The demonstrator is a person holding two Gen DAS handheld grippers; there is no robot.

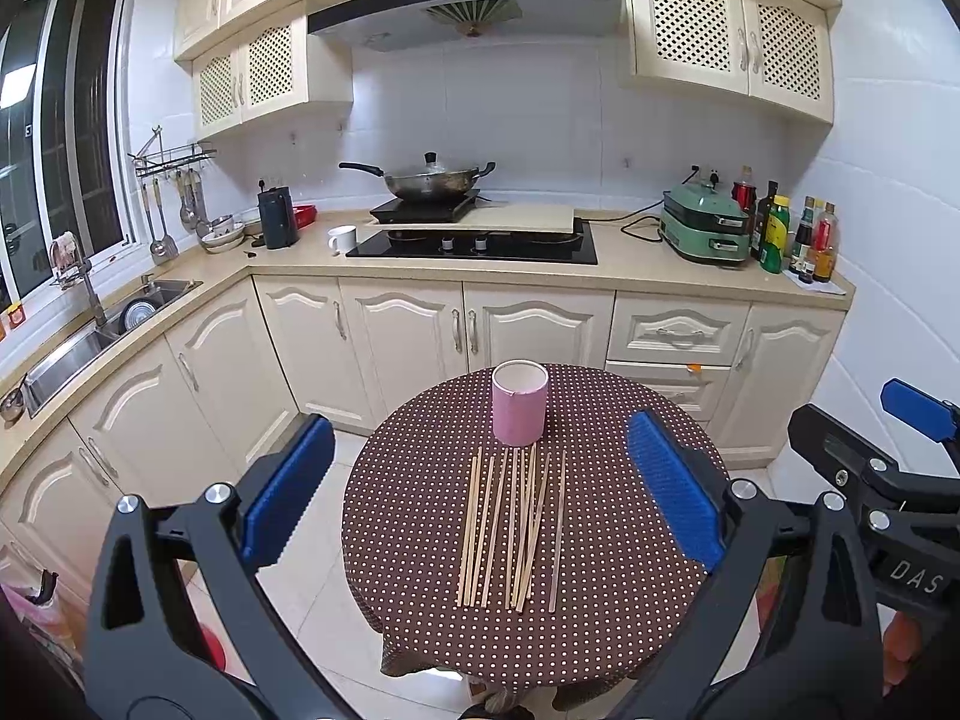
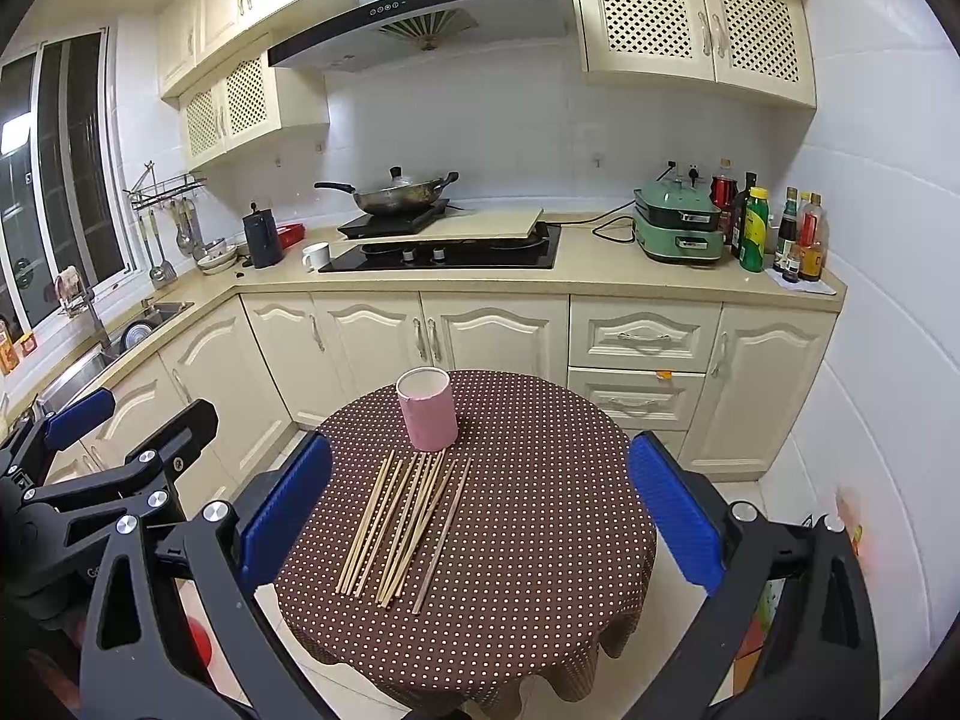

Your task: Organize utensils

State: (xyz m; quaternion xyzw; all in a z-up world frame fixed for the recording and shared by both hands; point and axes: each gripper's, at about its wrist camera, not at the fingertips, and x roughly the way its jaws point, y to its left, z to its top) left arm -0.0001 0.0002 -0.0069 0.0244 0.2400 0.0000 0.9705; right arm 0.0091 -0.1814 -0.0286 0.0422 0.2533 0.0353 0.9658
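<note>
Several wooden chopsticks [image 1: 513, 525] lie side by side on a small round table with a brown polka-dot cloth [image 1: 612, 540]. A pink cylindrical holder [image 1: 519, 402] stands upright and empty just behind them. My left gripper [image 1: 480, 498] is open and empty, held above and in front of the table. My right gripper [image 2: 480, 504] is open and empty too, beside the left one. In the right wrist view the chopsticks [image 2: 408, 525], the holder [image 2: 427, 408] and the cloth [image 2: 540, 528] show, with the left gripper's body at the left edge [image 2: 108, 462].
Kitchen cabinets [image 1: 420, 324] and a countertop stand behind the table, with a wok [image 1: 429, 180] on a hob, a white mug [image 1: 342, 239], a green appliance [image 1: 708, 222] and bottles [image 1: 780, 234]. A sink [image 1: 90, 336] is at the left. Tiled floor surrounds the table.
</note>
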